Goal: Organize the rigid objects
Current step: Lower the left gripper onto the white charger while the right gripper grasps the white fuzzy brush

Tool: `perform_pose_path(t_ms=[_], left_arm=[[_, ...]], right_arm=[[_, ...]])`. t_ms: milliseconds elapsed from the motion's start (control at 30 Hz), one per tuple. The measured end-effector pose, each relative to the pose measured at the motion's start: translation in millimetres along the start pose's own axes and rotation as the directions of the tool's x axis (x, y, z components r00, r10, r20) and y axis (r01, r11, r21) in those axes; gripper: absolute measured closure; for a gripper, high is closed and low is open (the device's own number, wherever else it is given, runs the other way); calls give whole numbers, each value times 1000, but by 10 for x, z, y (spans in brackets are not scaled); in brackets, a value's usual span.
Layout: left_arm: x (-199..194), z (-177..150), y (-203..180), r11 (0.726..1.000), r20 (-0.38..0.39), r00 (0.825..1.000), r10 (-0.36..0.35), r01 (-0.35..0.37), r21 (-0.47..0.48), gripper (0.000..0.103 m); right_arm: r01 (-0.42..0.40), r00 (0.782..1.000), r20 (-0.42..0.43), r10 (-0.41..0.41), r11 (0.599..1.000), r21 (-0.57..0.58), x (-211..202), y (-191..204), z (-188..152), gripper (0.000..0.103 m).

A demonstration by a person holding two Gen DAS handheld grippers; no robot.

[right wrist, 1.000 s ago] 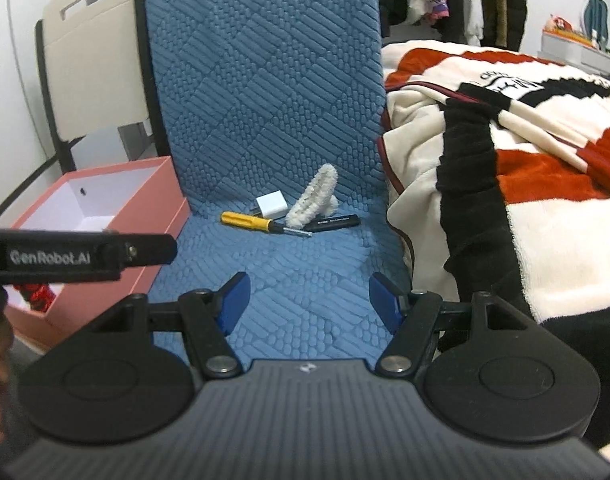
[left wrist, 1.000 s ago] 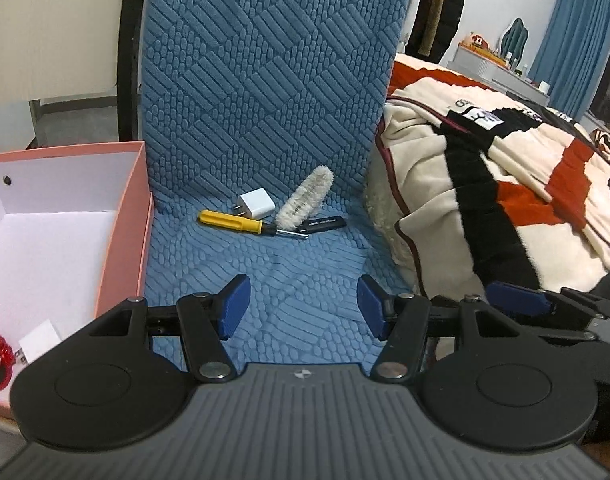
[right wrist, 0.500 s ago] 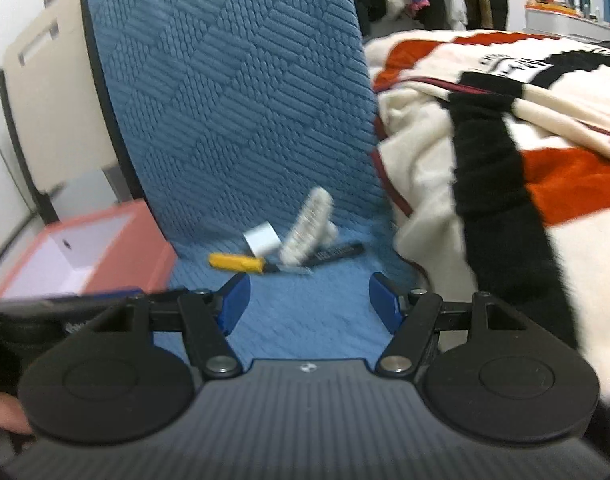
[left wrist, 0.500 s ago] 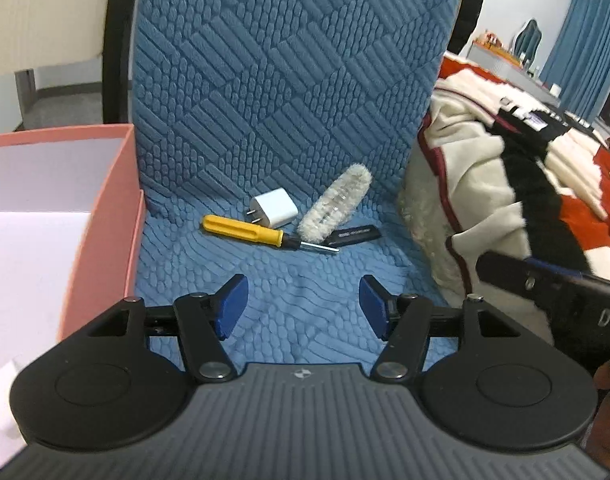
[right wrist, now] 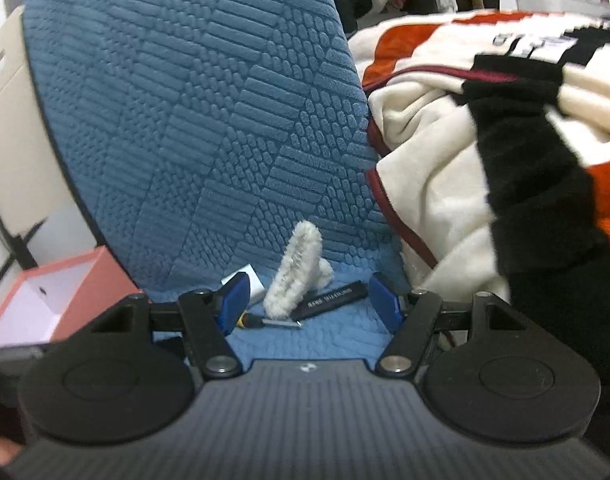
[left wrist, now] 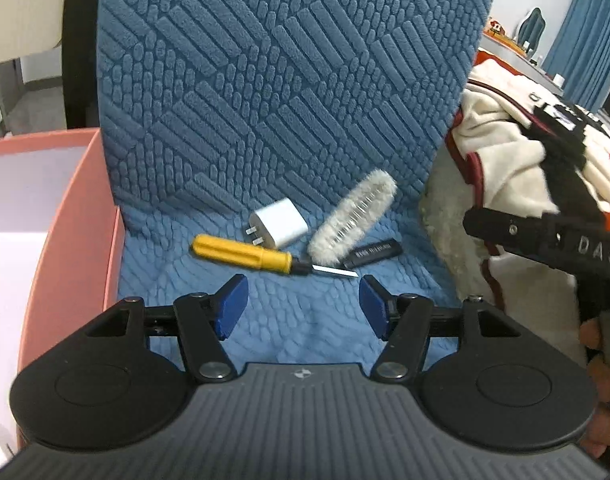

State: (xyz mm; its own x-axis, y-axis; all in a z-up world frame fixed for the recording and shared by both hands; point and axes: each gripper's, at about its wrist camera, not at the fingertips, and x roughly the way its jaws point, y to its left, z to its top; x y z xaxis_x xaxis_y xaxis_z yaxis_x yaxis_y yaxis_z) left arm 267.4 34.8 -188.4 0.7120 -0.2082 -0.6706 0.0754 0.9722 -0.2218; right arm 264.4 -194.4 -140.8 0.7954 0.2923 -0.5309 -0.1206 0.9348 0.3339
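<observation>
On the blue quilted chair seat [left wrist: 289, 320] lie a yellow-handled screwdriver [left wrist: 245, 255], a white charger plug [left wrist: 280, 228], a fluffy white brush [left wrist: 353, 218] and a black stick with print [left wrist: 375, 252]. My left gripper [left wrist: 301, 304] hovers open just short of the screwdriver, nothing between its blue pads. My right gripper [right wrist: 311, 302] is open too, low over the seat, with the brush [right wrist: 297, 272], the black stick [right wrist: 331, 298] and the screwdriver tip [right wrist: 279, 322] framed between its fingers, apart from the pads. The plug [right wrist: 253, 280] is half hidden behind the left finger.
A pink box [left wrist: 85, 216] with a white inside stands left of the chair, also seen as the pink box [right wrist: 81, 276] in the right wrist view. A cream, black and red blanket [left wrist: 517, 168] is heaped on the right. The right tool's arm [left wrist: 553, 240] and a hand [left wrist: 603, 384] show at the right edge.
Both grippers have come closer to the objects on the seat and lower; the items look larger. The right gripper rolled slightly. Neither jaw width has changed.
</observation>
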Motion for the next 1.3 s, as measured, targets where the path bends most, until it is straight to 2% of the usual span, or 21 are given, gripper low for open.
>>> perform_pose_path(t_ms=[133,367,500,700,900,1000,1100,1167,1300], left_arm=[[244,120,38,1000,-17,1000,23,-23,-11,36],[691,328,125,998,-61,998,8,-12,-69,36],[904,456,191,997,-60,998,31,-35,-69,36],[1195,591,269,997,-99,994,48,-54,-54,36],[1476,656,267,997,-144,990,2,-13,-72,36],[1568,669,257,997,-157,988,6,-18,-76,36],[1646,633,246,998,-167,986,9,-20,-65,34],[1685,597,241,998,-172,985,16,-25,-49,34],[1724,573,186,999,-155,987,33,-38,-29,33]], right_arm=[[3,999,-39,-1,999,48,308,-104,108,35],[-16,993,-118,31,992,127,802,-242,193,35],[-11,988,-152,32,990,138,1058,-278,250,35],[-34,979,-190,69,982,185,1337,-350,322,35],[-52,972,-215,95,979,198,1472,-368,336,36],[-42,968,-235,84,983,179,1545,-308,291,42],[-48,962,-258,91,985,168,1593,-255,230,54],[-66,959,-259,111,982,179,1594,-237,206,68],[-86,956,-263,129,982,169,1564,-178,220,79]])
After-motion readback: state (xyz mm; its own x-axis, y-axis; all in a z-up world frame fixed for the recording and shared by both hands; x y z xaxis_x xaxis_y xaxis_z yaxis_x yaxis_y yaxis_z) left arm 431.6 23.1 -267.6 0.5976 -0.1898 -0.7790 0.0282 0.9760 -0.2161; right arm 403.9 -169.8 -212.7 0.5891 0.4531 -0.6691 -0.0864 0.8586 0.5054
